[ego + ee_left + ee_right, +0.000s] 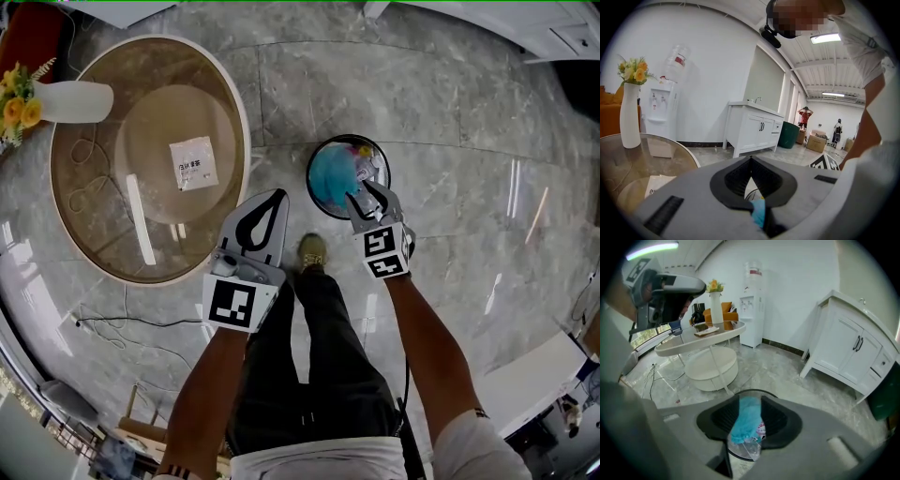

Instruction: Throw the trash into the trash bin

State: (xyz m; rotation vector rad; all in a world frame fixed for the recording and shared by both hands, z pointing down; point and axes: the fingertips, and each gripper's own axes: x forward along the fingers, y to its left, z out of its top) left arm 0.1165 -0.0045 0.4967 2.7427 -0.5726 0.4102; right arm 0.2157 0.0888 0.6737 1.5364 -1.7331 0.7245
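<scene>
The black round trash bin stands on the marble floor and holds a blue crumpled piece of trash and a clear wrapper. My right gripper hangs over the bin's near right rim with its jaws apart. In the right gripper view the blue trash lies inside the bin's rim, seen through the gap of the right gripper. My left gripper is left of the bin, tips together on nothing. In its own view the left gripper points level across the room.
A round glass table stands at the left with a white packet on it and a white vase of yellow flowers. Cables trail on the floor. The person's shoe is just before the bin. A white cabinet stands beyond.
</scene>
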